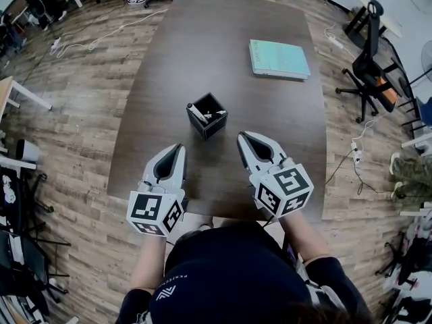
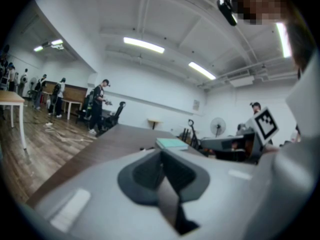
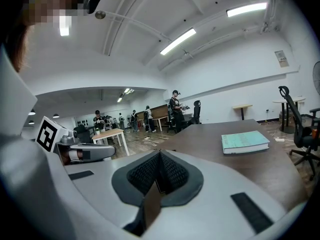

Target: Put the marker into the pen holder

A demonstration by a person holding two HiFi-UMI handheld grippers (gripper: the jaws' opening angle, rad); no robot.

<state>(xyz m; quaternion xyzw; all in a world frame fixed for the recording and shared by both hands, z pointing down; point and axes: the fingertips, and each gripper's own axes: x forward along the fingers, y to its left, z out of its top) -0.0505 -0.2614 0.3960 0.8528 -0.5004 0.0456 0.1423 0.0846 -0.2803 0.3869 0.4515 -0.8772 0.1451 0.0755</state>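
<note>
A black square pen holder stands on the dark table, near its middle. A white marker leans inside it, tip up toward the left. My left gripper hovers in front of the holder, slightly left, jaws shut and empty. My right gripper is to the holder's right front, also shut and empty. In the left gripper view the closed jaws point over the table; the right gripper view shows its jaws pressed together too. Neither gripper view shows the holder.
A teal book lies at the table's far right, seen also as the book in the right gripper view. Office chairs stand right of the table. Cables lie on the wooden floor. People stand in the distance.
</note>
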